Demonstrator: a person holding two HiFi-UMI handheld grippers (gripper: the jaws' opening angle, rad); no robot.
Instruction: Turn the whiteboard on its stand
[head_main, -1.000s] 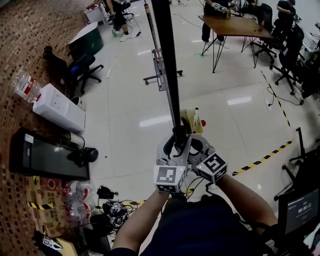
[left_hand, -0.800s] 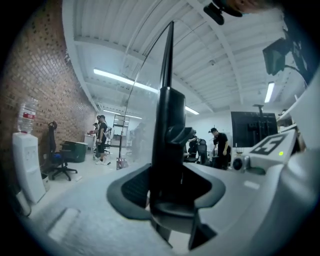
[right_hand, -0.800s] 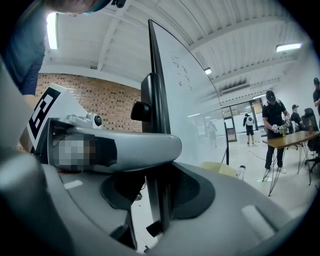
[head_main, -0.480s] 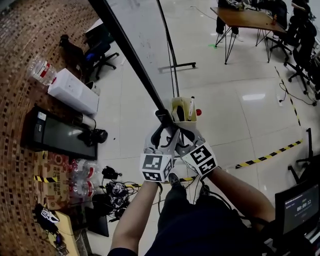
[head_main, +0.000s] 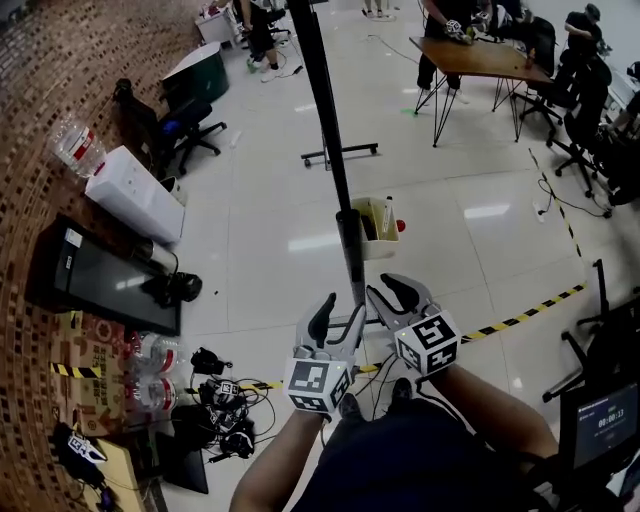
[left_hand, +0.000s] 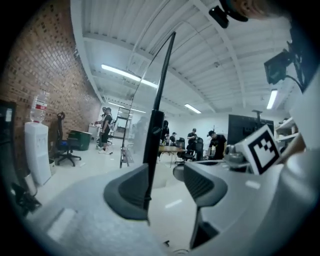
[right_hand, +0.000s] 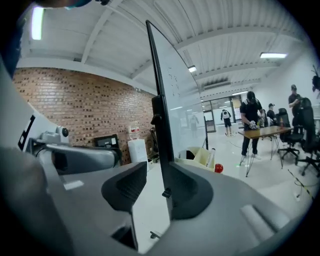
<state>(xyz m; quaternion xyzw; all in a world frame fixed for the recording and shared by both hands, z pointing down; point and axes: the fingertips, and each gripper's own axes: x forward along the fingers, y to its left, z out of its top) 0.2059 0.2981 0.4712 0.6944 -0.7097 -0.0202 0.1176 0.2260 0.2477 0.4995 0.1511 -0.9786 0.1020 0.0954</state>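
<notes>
1. Far left: water cooler (head_main: 135, 195) & dark screen (head_main: 100, 285) stood by the brick wall (head_main: 40, 60), office chair (head_main: 165, 125) further back.
2. Whiteboard (head_main: 325, 140) stood mid-floor, edge-on to the person, a thin dark bar rising from btwn the two grippers.
3. L gripper (head_main: 343, 303): jaws apart, had just been closing. Board's edge sat in the gap, close by the left-hand pad (left_hand: 131, 192). Other pad was clear of it, so no clamp.
4. Yellow bin (head_main: 380, 250) w/ markers (head_main: 388, 215) sat just past the board's lower edge.
5. R gripper (head_main: 380, 288): jaws also apart, just been closing. Board edge was btwn them, hard by the right-hand pad (right_hand: 187, 192); left-hand pad off it.
6. Far right: wooden table (head_main: 480, 55) w/ people (head_main: 437, 40) round it, and yellow-black tape (head_main: 530, 315) on the floor.
</notes>
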